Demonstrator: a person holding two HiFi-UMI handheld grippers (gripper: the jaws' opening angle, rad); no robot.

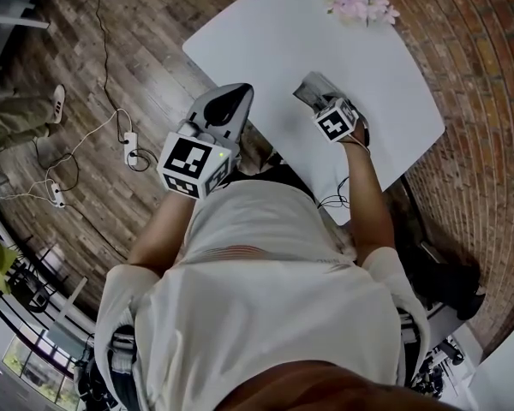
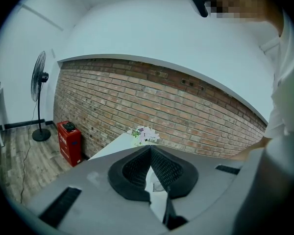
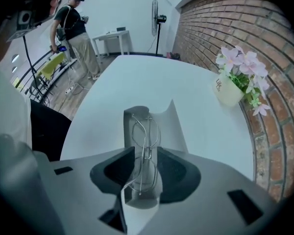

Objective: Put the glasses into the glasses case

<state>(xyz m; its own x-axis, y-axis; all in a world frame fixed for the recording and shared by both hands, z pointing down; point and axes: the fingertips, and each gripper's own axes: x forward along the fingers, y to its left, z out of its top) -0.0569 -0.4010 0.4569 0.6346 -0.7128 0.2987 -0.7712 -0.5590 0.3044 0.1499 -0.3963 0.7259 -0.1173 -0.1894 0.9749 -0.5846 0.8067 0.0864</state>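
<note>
Item: wire-framed glasses (image 3: 143,146), lying lengthwise in the trough of the open grey glasses case (image 3: 175,126) on the white table (image 3: 137,77). The right gripper (image 3: 146,168) points down over them, jaws parted either side of the frame and not pressing it; the left gripper (image 2: 150,153) is held off the table's near edge, jaws closed on nothing. Handling and clearance: a straight lift should keep the pads from snagging the wire before the flap is folded over, with bare tabletop beyond and the flower pot (image 3: 229,91) well apart.
</note>
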